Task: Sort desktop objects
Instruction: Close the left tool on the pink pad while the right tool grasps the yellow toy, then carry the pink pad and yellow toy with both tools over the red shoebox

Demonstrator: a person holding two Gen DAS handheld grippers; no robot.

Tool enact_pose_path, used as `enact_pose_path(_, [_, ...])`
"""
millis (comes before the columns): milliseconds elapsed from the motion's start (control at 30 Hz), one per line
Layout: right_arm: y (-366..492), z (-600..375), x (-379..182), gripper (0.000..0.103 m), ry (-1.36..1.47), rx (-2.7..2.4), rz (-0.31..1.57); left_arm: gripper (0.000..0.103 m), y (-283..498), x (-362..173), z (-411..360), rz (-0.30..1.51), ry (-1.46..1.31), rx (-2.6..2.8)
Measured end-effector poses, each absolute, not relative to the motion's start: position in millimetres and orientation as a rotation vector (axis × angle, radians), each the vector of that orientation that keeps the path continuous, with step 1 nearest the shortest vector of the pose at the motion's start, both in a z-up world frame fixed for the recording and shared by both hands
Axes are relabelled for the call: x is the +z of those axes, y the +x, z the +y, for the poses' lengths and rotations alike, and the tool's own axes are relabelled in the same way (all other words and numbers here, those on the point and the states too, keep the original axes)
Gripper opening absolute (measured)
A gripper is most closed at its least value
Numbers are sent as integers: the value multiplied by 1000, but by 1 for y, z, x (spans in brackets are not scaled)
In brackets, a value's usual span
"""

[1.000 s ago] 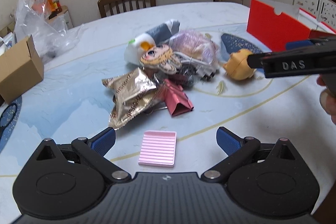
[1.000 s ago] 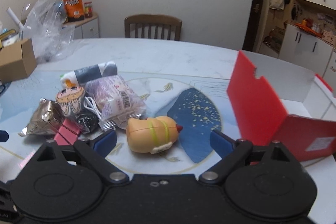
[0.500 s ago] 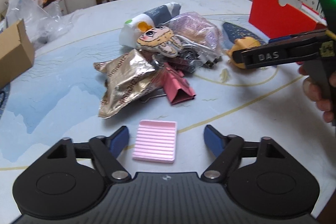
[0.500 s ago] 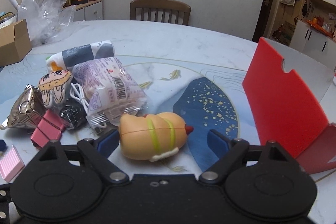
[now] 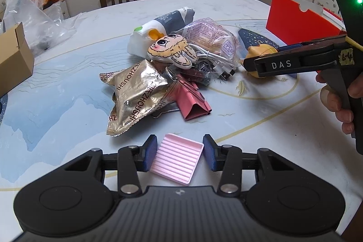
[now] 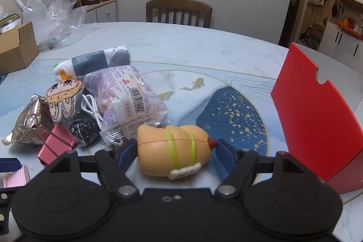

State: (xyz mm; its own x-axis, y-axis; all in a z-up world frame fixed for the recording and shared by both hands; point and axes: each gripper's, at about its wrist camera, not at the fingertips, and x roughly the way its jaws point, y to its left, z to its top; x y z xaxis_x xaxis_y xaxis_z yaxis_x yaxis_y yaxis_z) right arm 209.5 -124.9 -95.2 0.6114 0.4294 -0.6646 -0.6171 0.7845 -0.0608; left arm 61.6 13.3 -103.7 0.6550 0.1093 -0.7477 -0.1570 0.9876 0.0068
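Pink ribbed tray: small, square, shallow, plastic-looking, parallel ridges across top, raised rim; flat on counter just in front of the clutter pile, sitting between blue pads of left tool; pads close beside both tray edges, contact not clear, so cannot tell if gripped or just straddled.

Hotdog toy: tan rounded bun shape, smooth matte surface, two yellow-green bands, red tip at right end, small white piece at lower front; lying on its side on counter just right of the pile, between blue pads of right tool; left pad touching or nearly at bun end, right pad beside red tip with a small gap; grip not confirmed, cannot tell.

Pile, left of hotdog toy: crinkled gold foil snack pack with printed lettering; pink metal binder clip with wire handles, partly under the foil pack; flat plush face charm on top; clear purple-printed wrapper with barcode; white cable coiled under it; grey-white soft roll pack at back; black crinkly packet low in the middle.

Right of hotdog toy: red box with upright flap and notch, open; dark blue gold-speckled patch printed on counter between toy and box.

Far left of pile: cardboard box, clear plastic bag; wooden chair behind counter.
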Motion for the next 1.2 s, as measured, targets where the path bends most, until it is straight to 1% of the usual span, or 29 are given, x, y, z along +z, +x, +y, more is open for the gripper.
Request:
enact_pose_path(167, [207,-130,-88,72,-283,604,673,42,64,-102,15,848,-71,144])
enact_pose_path(467, [196,-151,-69,71,-259,591,672,42,69,-93,11,845,-83,119])
enact_pose_path(867, [188,-188,-32,71,-205,548,671,42,83,-44,-11,762,-62,54])
enact_pose_path(1200, [193,-230,12,71,-156,499,619,42,110,-7,-40,696,-7,-15])
